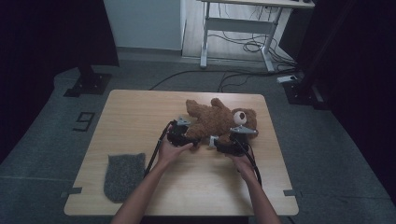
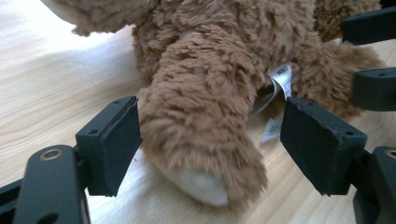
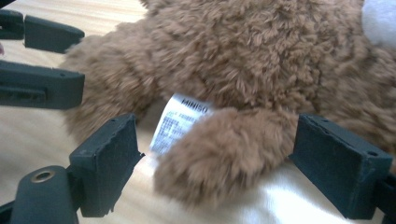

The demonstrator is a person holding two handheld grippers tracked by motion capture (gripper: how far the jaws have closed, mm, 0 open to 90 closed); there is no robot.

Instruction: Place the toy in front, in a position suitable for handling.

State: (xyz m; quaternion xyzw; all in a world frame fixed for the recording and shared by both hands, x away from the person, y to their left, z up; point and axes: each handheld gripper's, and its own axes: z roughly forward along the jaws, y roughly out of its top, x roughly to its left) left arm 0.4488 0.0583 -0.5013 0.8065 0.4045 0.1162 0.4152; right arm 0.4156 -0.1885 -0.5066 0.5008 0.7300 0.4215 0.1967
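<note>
on the wooden table [image 1: 140, 112], centre-right: brown teddy bear [image 1: 217, 119], lying flat. left gripper [image 2: 210, 140] released, jaws astride a leg; right gripper [image 3: 217, 158] released, astride another limb beside the label [image 3: 180, 122]. risk: plush slipping, label pinched instead.

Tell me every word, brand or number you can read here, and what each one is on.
"MINISO": top line of the white tag sewn to the teddy bear, seen in the right gripper view.
Small print below it on that tag: too blurred to read.
"MINI...": the same tag in the left gripper view, partly folded, rest unreadable.
"9": dark tape mark on the grey floor left of the table; may be a number or just a shape.
</note>
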